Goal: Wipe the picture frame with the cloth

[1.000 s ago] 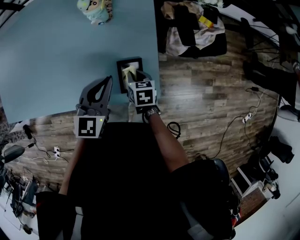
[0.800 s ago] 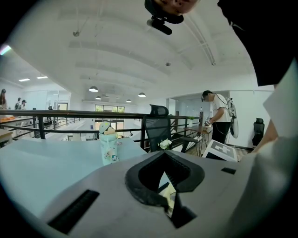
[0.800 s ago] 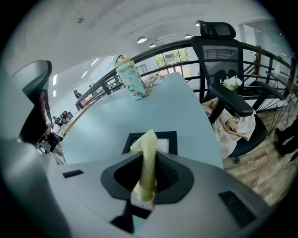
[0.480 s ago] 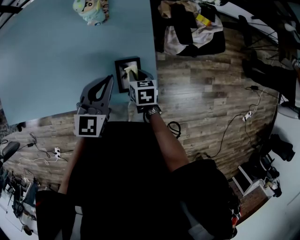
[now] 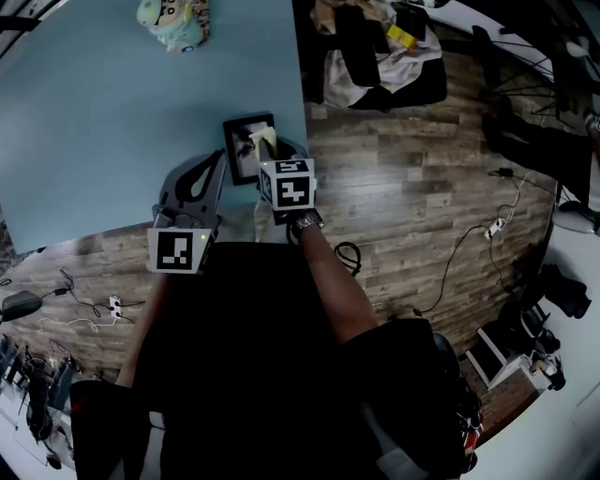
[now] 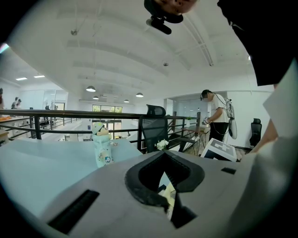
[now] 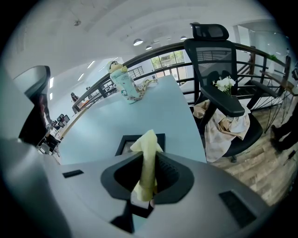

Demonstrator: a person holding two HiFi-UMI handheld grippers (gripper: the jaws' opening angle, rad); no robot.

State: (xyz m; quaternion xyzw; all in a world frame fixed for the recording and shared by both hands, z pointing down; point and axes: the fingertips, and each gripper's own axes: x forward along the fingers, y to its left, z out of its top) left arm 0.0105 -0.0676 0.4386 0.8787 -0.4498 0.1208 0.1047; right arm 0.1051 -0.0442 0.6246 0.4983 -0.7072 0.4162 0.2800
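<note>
A black picture frame (image 5: 246,147) lies flat on the pale blue table (image 5: 112,112) near its right front corner. In the right gripper view the picture frame (image 7: 139,140) shows just beyond the jaws. My right gripper (image 5: 269,148) hangs over the frame's near right part, shut on a pale yellow cloth (image 7: 147,163) that sticks up between its jaws; the cloth (image 5: 262,141) tip shows over the frame. My left gripper (image 5: 204,169) hovers just left of the frame, jaws closed with nothing between them.
A figurine-topped bottle (image 5: 174,21) stands at the table's far side. An office chair (image 5: 380,52) draped with clothes sits right of the table. Cables (image 5: 487,234) lie on the wooden floor. A person (image 6: 219,116) stands in the background.
The frame has shifted up and left in the head view as the head moved. Both grippers keep nearly the same place, the right one still holding the cloth over the frame.
</note>
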